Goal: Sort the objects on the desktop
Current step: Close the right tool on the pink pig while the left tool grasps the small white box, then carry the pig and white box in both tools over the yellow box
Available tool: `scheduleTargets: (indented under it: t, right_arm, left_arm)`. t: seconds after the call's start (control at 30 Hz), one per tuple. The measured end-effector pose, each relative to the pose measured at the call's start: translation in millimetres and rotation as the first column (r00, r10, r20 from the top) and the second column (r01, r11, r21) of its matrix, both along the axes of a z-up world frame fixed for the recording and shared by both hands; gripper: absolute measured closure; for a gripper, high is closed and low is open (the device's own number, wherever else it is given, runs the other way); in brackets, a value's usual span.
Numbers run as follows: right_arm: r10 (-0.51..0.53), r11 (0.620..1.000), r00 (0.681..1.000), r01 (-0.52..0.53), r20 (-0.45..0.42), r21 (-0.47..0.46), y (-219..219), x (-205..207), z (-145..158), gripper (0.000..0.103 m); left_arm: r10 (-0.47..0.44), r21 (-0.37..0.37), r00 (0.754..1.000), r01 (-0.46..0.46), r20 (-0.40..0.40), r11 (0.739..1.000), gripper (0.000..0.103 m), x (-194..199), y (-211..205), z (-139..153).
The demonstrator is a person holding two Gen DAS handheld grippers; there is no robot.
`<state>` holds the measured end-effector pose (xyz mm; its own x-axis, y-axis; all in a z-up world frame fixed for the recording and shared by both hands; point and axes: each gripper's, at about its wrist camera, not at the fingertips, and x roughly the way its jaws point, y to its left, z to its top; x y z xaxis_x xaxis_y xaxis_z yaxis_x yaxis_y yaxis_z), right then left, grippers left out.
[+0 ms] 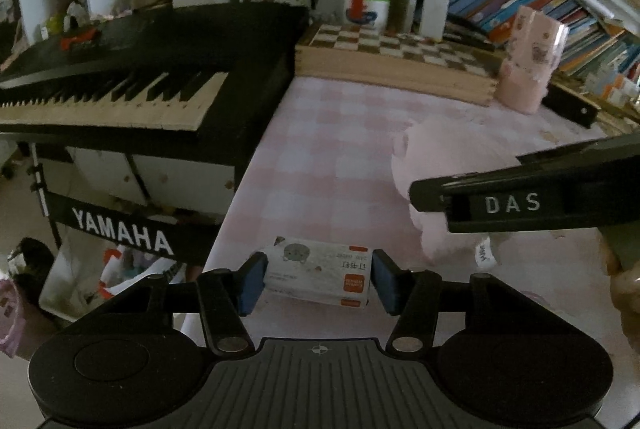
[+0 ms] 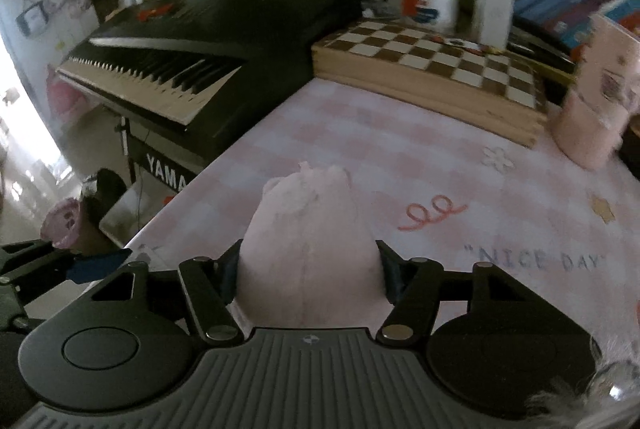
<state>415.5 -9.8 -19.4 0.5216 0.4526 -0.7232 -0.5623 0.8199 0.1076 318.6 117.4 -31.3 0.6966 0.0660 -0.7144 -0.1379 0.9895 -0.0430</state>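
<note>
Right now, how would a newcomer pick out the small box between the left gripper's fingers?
Start from the black Yamaha keyboard and move to the pink checked tablecloth beside it. Near its front edge lies a small white staple box, between the left gripper pads. Unlike the pink plush toy, it is flat, rectangular, orange-labelled.

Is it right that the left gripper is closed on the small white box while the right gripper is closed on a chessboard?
Not quite. The left gripper is closed on the small white box, but the right gripper is closed on the pink soft toy, as the right wrist view shows. The chessboard lies untouched at the back of the table.
</note>
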Motion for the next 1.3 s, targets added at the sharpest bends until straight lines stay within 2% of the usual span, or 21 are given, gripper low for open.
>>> scheduleTargets:
  t: [0.27,0.57,1.3]
  right_arm:
    - [-0.074,0.997,0.997,0.074,-0.006,0.03,-31.9,-32.9,15.4,0.041]
    - [-0.113,0.993,0.994,0.113,0.01,0.041,-51.4,-88.5,32.2,0.041]
    - [-0.258,0.966,0.966,0.258,-0.018,0.022,-55.3,-231.2,23.9,0.041]
  left_arm:
    - [-0.003,-0.067,0.999,0.006,0.048,0.998,0.048,-33.4,1.0,20.3]
    - [-0.072,-0.095,0.994,0.08,0.082,0.992,0.048,-66.7,-4.5,40.7]
    - [-0.229,-0.082,0.969,0.236,0.092,0.968,0.048,-166.4,0.3,49.8]
